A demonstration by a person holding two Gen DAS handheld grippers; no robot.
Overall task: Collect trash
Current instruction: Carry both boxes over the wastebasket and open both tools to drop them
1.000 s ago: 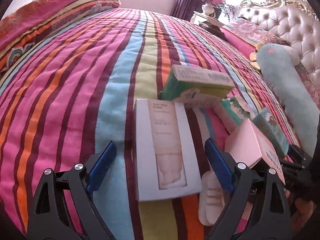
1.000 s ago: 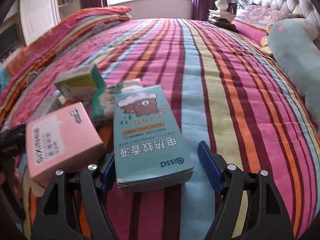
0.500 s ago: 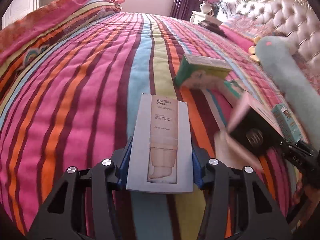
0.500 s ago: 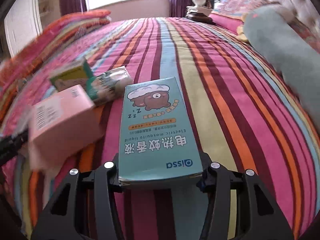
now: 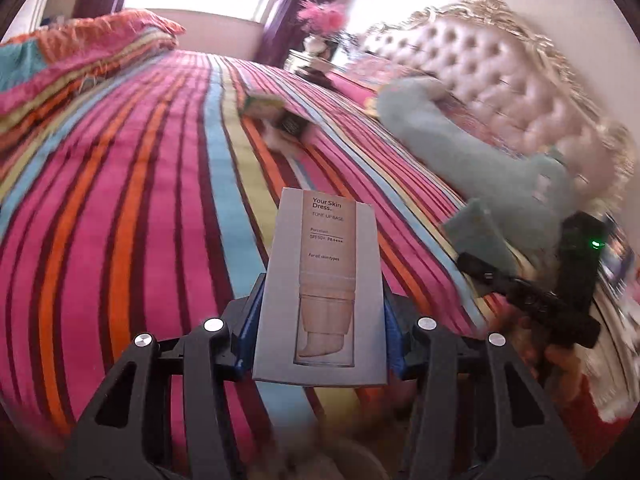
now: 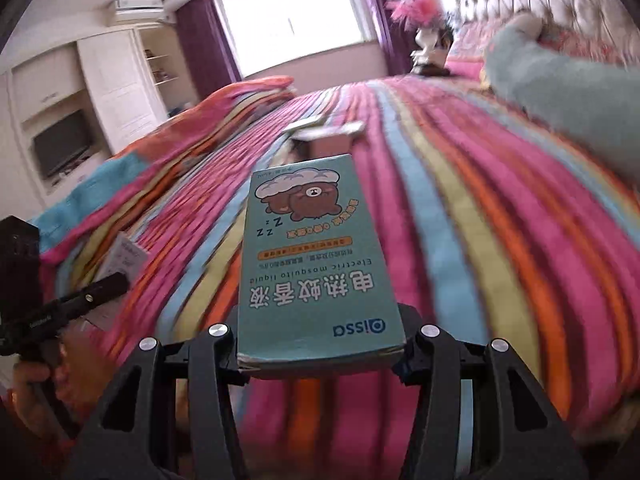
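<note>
My left gripper (image 5: 322, 334) is shut on a grey "Your Skin Dress" box (image 5: 324, 280) and holds it above the striped bedspread (image 5: 132, 208). My right gripper (image 6: 320, 354) is shut on a teal mosquito-liquid box with a bear picture (image 6: 312, 260), also lifted off the bed. In the left wrist view the right gripper's black body (image 5: 560, 280) and the teal box (image 5: 476, 236) show at the right. In the right wrist view the left gripper (image 6: 60, 308) and the grey box (image 6: 124, 256) show at the left. More boxes (image 5: 272, 112) lie further up the bed; they also show in the right wrist view (image 6: 324, 132).
A long teal plush pillow (image 5: 468, 152) lies along the bed's right side before a tufted headboard (image 5: 500, 72). A folded striped quilt (image 5: 80, 60) is at the far left. A nightstand with a pink flower vase (image 5: 320, 36), a window (image 6: 296, 12) and white cabinets with a TV (image 6: 64, 144) stand beyond.
Both grippers closed on their boxes, then lifted them off the bed and pulled back. The remaining boxes now lie farther away.
</note>
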